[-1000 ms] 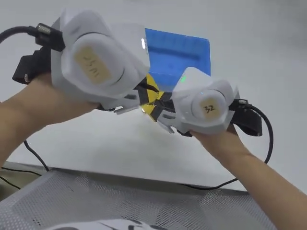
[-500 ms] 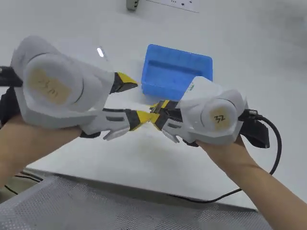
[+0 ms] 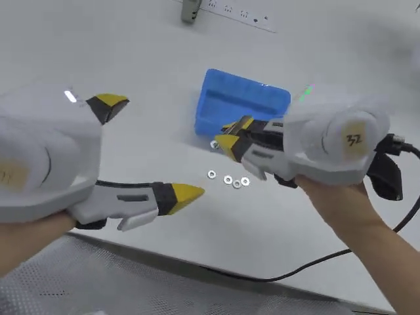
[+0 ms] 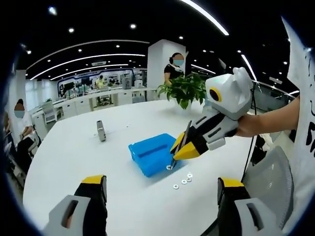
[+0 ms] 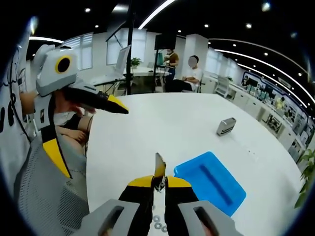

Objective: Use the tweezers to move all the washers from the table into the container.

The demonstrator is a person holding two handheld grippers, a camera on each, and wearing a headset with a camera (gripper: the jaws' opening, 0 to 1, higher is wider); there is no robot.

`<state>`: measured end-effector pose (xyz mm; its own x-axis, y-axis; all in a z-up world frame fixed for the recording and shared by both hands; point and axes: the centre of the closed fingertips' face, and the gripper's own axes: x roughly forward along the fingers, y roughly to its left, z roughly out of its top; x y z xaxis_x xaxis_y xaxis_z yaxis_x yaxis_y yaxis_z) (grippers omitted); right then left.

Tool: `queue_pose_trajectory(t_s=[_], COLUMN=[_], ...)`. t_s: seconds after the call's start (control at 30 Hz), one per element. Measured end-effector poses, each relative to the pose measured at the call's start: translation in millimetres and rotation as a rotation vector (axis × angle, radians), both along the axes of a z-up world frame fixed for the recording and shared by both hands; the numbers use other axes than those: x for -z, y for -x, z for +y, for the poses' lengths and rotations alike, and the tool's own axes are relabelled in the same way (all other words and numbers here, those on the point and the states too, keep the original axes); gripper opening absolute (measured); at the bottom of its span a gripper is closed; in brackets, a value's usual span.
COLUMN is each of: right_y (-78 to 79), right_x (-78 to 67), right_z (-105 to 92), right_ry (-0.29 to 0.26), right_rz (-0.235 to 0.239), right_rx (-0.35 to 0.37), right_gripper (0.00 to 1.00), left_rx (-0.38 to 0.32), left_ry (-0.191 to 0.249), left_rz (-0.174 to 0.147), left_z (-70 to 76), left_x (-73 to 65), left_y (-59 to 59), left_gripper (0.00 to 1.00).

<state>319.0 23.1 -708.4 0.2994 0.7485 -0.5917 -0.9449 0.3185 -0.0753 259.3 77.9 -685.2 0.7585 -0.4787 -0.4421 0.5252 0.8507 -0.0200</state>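
The right tongs [image 5: 160,186] are pressed together on the tweezers [image 5: 159,169], whose thin blades stick out ahead between the two yellow tips. In the left gripper view the tweezer point reaches down towards the bench [image 4: 88,162], at a single washer [image 4: 169,167] lying just beside the near edge of the blue container [image 4: 151,154]. Whether the point touches that washer I cannot tell. The container sits just beyond the tips of the right tongs. A short row of loose washers [image 3: 228,179] lies on the bench just beneath those tips, between the two tongs and apart from the container. The left tongs [image 3: 147,149] are spread wide, pinching nothing. They hang above the bench well apart from the washers and the container, with their tips pointing towards the right tongs. A small grey box [image 4: 101,131] stands on the bench far ahead of the left tongs, past the container
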Motion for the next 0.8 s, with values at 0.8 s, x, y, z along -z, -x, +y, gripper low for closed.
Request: queue_pose_trajectory(t_s=[0.8], right_y=[-67.5], right_x=[28.3], right_z=[23.8], right_ry=[0.025], right_rz=[0.0], right_rx=[0.058], right_gripper=[0.04], left_rx=[-0.211], left_ry=[-0.048], left_rz=[-0.054], left_z=[34.7], left_x=[22.0], left_y=[2.7], left_gripper=[0.99])
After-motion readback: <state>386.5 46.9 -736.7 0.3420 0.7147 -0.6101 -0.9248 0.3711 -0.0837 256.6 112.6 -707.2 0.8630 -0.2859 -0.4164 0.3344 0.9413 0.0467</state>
